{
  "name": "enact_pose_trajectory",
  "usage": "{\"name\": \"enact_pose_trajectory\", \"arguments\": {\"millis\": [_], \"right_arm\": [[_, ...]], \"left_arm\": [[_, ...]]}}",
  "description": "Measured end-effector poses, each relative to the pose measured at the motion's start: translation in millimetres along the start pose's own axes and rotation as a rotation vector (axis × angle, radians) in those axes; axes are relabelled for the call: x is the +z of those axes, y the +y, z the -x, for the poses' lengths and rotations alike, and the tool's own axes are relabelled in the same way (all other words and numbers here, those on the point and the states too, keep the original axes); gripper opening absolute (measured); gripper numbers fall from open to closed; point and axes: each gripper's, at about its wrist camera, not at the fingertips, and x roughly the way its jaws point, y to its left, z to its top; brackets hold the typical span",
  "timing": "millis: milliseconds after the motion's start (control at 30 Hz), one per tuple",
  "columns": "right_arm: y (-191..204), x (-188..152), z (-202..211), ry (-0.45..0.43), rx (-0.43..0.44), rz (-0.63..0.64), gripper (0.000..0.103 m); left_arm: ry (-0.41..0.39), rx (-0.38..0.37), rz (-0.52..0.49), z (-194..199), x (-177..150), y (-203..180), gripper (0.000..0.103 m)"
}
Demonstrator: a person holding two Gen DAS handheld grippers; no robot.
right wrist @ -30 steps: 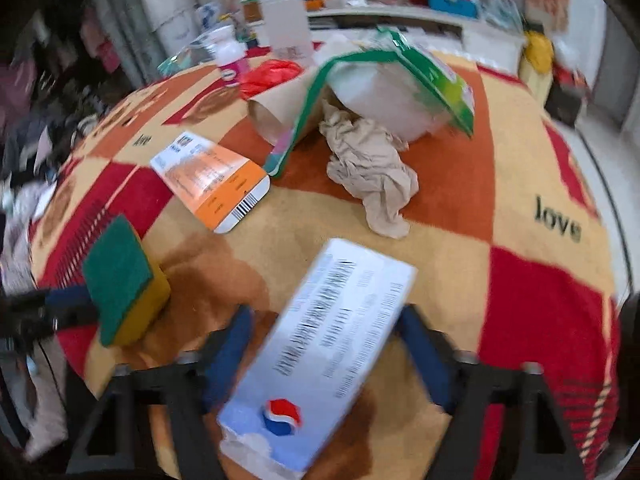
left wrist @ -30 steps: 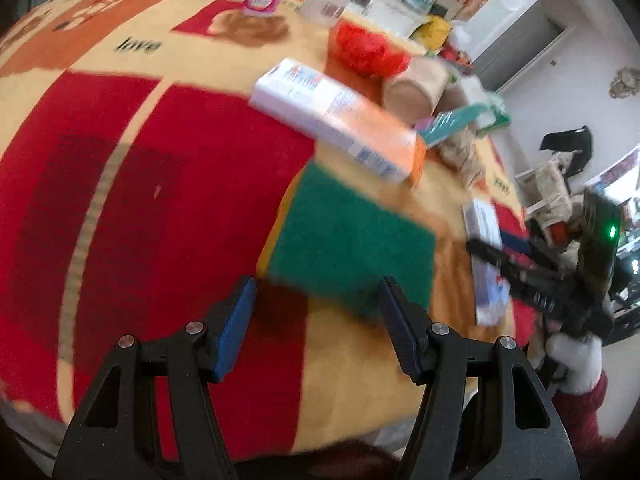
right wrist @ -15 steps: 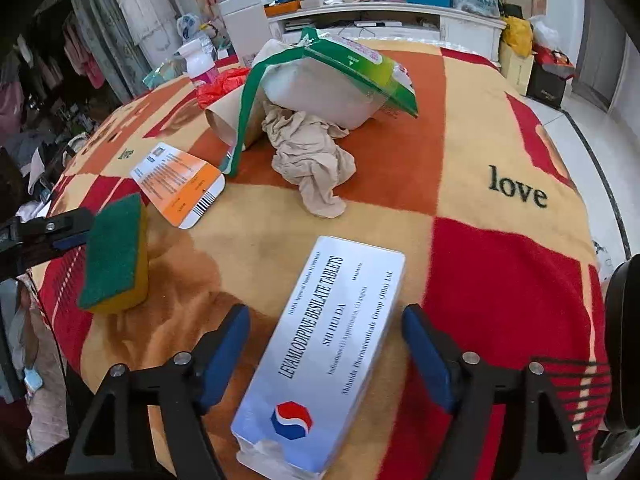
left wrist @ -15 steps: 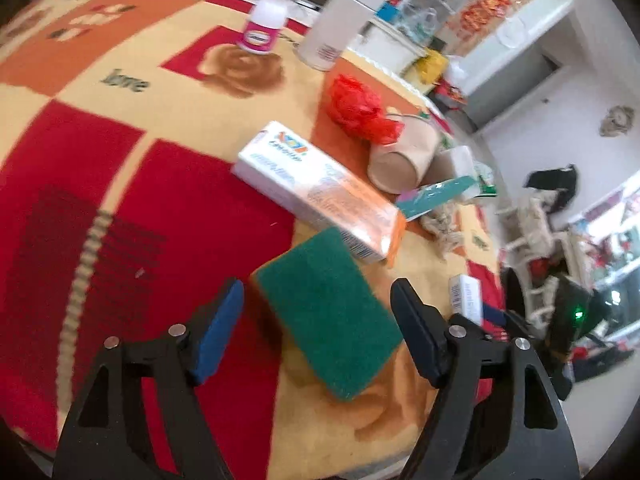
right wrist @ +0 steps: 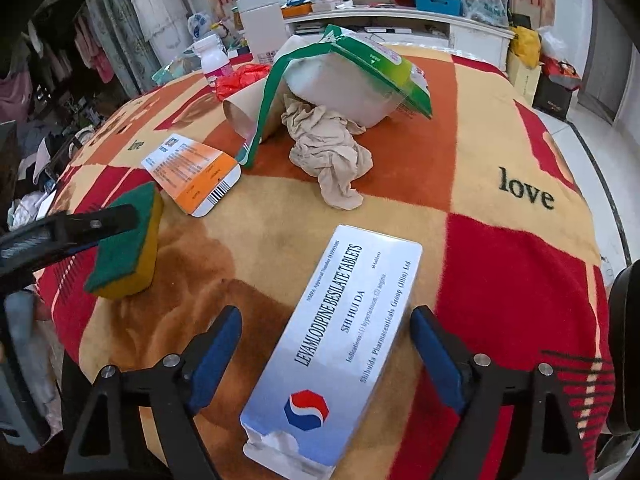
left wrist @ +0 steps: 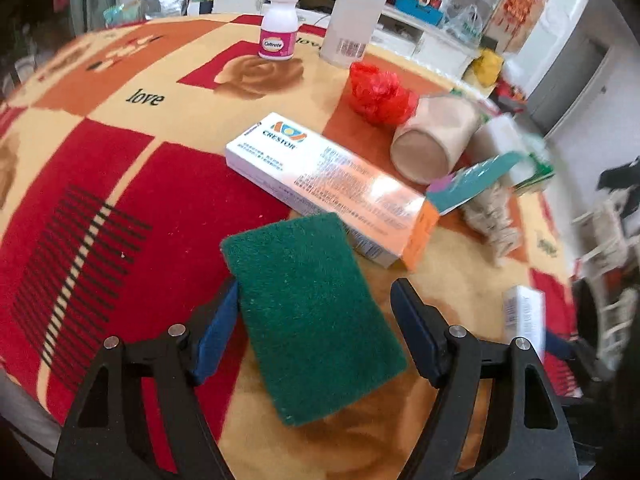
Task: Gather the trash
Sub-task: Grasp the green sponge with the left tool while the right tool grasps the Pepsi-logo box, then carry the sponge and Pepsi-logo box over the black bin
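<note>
Near the table's front edge, each gripper straddles one piece of trash. The left gripper (left wrist: 314, 328) has its fingers spread around the sponge (left wrist: 312, 312), green face up; the left pad looks to be touching the sponge's side, while the right pad stands clear of it. The sponge's long axis runs roughly along the fingers, skewed a little to the left at its far end, where it lies just beside the orange box (left wrist: 332, 184).

The right gripper (right wrist: 326, 354) is likewise spread, with the tablet box (right wrist: 340, 352) lying flat between its pads, long axis running along the fingers and leaning to the right; neither pad touches it. Each piece is nearest its own gripper, so closing should pinch across the short width, I judge.

Everything rests on a soft blanket (right wrist: 520, 280) in red, orange and cream squares. Farther back lie a rag (right wrist: 328, 156), a paper tube (left wrist: 432, 148), a red bag (left wrist: 376, 94) and a bottle (left wrist: 279, 30). Shelves and clutter fill the room behind.
</note>
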Motion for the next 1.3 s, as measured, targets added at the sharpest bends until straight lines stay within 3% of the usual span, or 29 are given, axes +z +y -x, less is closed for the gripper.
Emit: {"name": "enact_pose_trajectory", "arguments": {"millis": [67,167,267,333,367,400,500,800,1300], "right_arm": [[0,-1,0,-0.007,0.0,-0.003,0.085],[5,-3,-1,-0.01,-0.022,0.024,0.086],[8,-7,-1,-0.037,-0.033,0.042,0.086],[8,-10,1,-0.052,-0.052,0.06,0.078],[9,-11,3,-0.059,-0.067,0.073,0.061],[7,-10,6,-0.062,-0.057,0.071,0.054],[-3,-7,19,-0.082,-0.04,0.042,0.052],[-35,-2,61,-0.155,-0.059,-0.017,0.051],[-132,-20,108,-0.21,-0.192,-0.197,0.051]], "left_arm": [[0.038,0.018,-0.028,-11,-3,-1,0.075],[0.02,0.006,-0.064,-9,-9,0,0.075],[0.033,-0.064,-0.05,-2,-10,8,0.071],[0.046,-0.099,-0.053,3,-9,8,0.065],[0.046,-0.105,-0.064,6,-9,6,0.064],[0.046,-0.117,-0.076,11,-10,4,0.063],[0.041,-0.164,-0.113,24,-11,-10,0.062],[0.039,-0.267,-0.251,32,-5,-82,0.062],[0.011,-0.329,-0.504,16,1,-223,0.062]]}}
